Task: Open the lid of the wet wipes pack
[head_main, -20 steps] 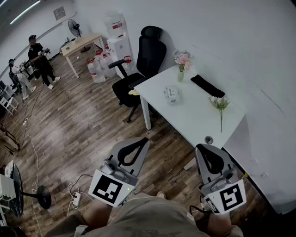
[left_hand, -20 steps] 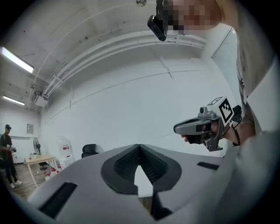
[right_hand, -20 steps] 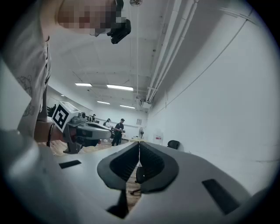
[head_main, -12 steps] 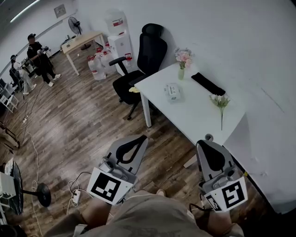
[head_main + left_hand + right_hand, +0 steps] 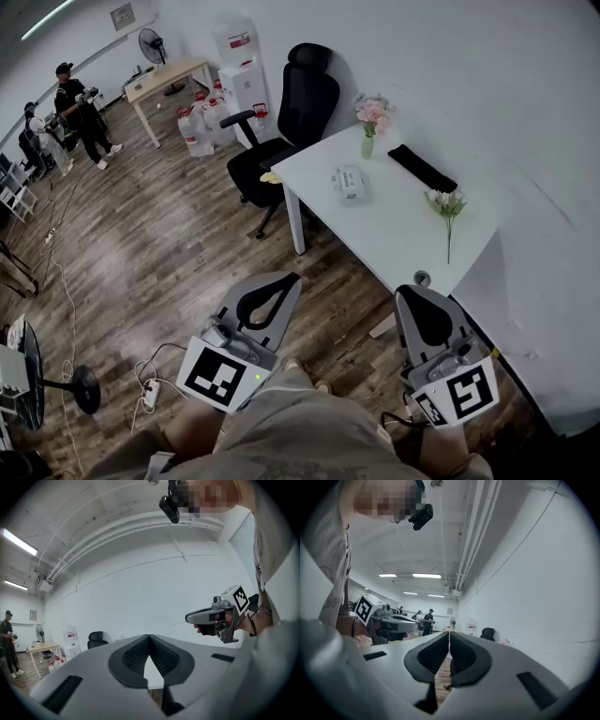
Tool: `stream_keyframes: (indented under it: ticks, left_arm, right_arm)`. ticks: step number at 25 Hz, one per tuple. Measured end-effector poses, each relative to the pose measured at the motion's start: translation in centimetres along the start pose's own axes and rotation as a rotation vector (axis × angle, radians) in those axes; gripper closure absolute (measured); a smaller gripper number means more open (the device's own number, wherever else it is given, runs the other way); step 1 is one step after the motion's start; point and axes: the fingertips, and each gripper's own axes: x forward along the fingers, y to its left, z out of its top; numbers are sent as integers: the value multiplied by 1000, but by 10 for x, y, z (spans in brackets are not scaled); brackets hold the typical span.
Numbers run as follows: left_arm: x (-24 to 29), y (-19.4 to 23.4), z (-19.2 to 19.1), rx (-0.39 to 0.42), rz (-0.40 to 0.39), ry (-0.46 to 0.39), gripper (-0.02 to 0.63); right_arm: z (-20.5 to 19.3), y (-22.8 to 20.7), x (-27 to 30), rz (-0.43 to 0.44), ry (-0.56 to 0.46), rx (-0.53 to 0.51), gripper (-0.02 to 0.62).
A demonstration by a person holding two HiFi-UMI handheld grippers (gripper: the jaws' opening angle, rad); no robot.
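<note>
A wet wipes pack (image 5: 349, 184) lies flat on the white table (image 5: 394, 234), near its far left part, lid down. My left gripper (image 5: 296, 277) is held low over the wooden floor, well short of the table, jaws shut with nothing between them. My right gripper (image 5: 404, 293) hovers just off the table's near corner, also shut and empty. In the left gripper view the tips (image 5: 149, 635) meet and the right gripper (image 5: 188, 618) shows at the side. In the right gripper view the tips (image 5: 449, 632) touch too.
On the table stand a vase of pink flowers (image 5: 370, 120), a black flat case (image 5: 421, 171) and a lying white flower stem (image 5: 447, 211). A black office chair (image 5: 286, 122) sits at the table's far end. People (image 5: 75, 108), a desk and water jugs are far off.
The view has crept a little toward the table; both grippers sit slightly higher in the picture. Their jaws stay shut.
</note>
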Motion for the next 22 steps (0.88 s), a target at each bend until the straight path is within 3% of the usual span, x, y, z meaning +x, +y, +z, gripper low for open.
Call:
stream_keyframes:
  ticks: [4,7,15,22]
  left_arm:
    - [7,8,-7,-13,4,3,589]
    - [14,20,-14,-31,14,4,590]
    - [66,68,-41,-29,19,-13,589]
    - [117,138,-56,-56,10,5,589]
  right_arm:
    - [-6,-10,12,-19,-2,26,547]
    - [-12,-20,27,-32,8,18,442]
    - [-46,-51,88,-3,57,-16,442]
    - [-65,-103,156,-46,135,-25,442]
